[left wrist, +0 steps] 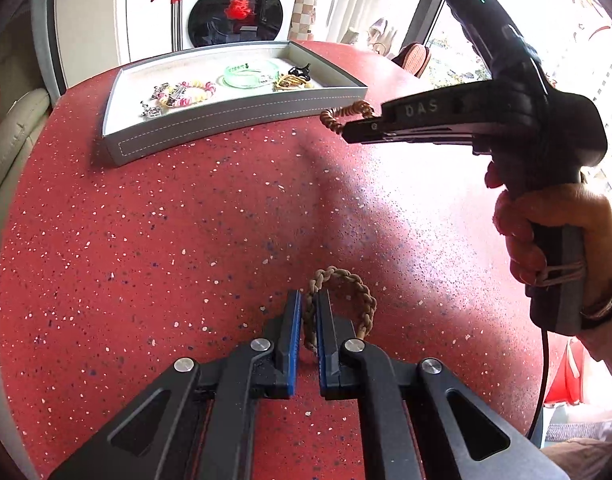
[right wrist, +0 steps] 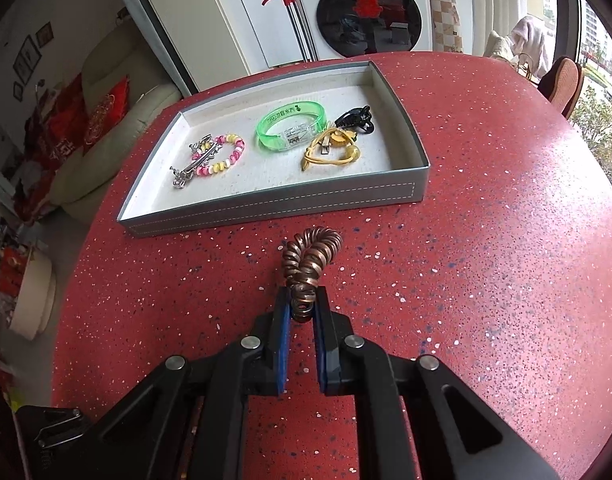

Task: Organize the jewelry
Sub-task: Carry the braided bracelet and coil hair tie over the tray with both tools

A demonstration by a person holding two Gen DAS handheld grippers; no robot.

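red speckled table (left wrist: 186, 240) fills both views, with a washer (right wrist: 370, 12) and a pale sofa (right wrist: 106, 120) behind it.

left gripper (left wrist: 309, 300) is low over the table, its blue-padded fingers (left wrist: 292, 320) nearly together and pinching one side of a tan braided bracelet (left wrist: 346, 292) – the strand runs between the pads, and the rest of the loop arcs out to the right of the right finger and just beyond the tips.

right gripper (right wrist: 302, 300) has its fingers (right wrist: 283, 320) narrowly apart and clamped on the near end of a copper coil bracelet (right wrist: 312, 256), which sticks out ahead of the tips and curls upward. in the left view the same gripper (left wrist: 346, 130) comes in from the right, held by a hand (left wrist: 554, 232), with the coil (left wrist: 344, 114) at its tips close to the tray's near wall.

grey tray (right wrist: 274, 204) lies beyond both sets of fingertips – well ahead of the left pair, nearer the right pair. inside it: a pink-and-yellow bead bracelet (right wrist: 226, 158) with a silver clip (right wrist: 190, 164) on it, a green bangle (right wrist: 292, 124), a yellow cord (right wrist: 330, 150) and a black clip (right wrist: 354, 118).
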